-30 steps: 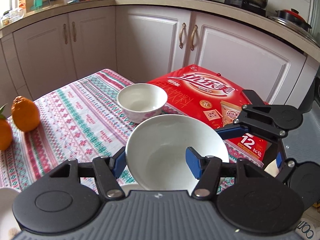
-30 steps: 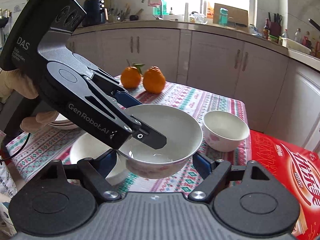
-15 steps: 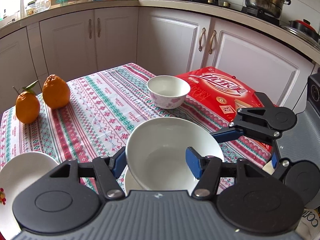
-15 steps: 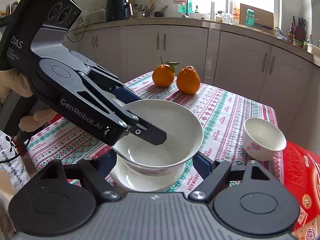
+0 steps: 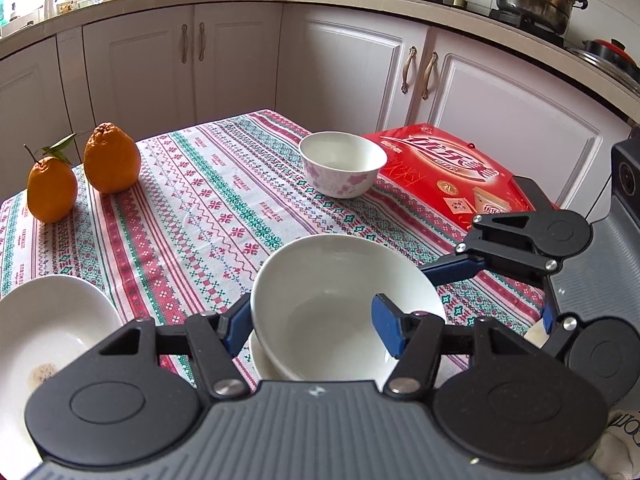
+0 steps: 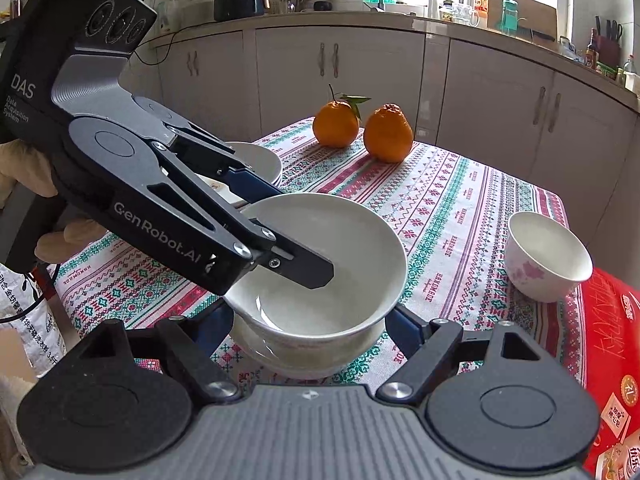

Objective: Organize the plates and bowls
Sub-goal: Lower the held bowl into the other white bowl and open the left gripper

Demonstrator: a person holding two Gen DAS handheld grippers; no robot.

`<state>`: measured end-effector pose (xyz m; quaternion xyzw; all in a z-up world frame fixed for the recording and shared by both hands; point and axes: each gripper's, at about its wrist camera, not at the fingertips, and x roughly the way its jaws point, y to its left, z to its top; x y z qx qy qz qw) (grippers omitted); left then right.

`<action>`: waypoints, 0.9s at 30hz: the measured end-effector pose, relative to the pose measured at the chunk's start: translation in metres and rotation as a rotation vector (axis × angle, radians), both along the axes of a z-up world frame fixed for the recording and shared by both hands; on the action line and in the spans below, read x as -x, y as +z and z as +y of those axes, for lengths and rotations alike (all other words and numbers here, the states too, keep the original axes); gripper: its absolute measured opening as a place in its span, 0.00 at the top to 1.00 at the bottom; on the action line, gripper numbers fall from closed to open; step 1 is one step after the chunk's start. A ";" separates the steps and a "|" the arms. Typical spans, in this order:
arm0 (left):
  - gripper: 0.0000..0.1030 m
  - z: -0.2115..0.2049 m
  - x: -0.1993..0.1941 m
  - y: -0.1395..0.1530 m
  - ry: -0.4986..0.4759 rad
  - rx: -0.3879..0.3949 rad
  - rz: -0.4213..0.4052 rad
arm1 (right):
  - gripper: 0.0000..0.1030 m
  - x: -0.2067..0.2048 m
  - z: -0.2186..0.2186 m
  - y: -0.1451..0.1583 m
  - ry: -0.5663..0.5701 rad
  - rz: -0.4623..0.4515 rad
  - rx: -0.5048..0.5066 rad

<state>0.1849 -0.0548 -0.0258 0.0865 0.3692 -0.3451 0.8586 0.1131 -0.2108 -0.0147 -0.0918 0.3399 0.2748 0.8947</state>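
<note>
1. The wide white ceramic bowl [image 5: 340, 304] tilts, its mouth facing up and toward the left gripper [image 5: 312, 324], whose blue-padded fingers [image 5: 386, 328] pinch its near rim, one inside, one outside.
2. The bowl sits just above a second white bowl [image 6: 304, 360] on the patterned tablecloth [image 5: 192, 216].
3. The right gripper [image 6: 308, 320] straddles the bowl from below; whether its pads press cannot be told.
4. A small floral bowl [image 5: 343, 163] stands upright beside a red carton [image 5: 452, 172].
</note>
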 end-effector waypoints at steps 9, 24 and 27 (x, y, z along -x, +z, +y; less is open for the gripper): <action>0.40 0.000 0.001 -0.007 -0.001 0.002 0.003 | 0.16 0.000 -0.001 -0.001 0.002 0.006 0.003; 0.37 0.004 0.002 -0.013 0.000 0.028 0.004 | 0.16 -0.001 0.001 -0.006 0.003 0.017 0.010; 0.28 0.004 0.003 -0.012 0.003 0.020 -0.006 | 0.15 0.000 -0.001 -0.006 0.004 0.012 0.007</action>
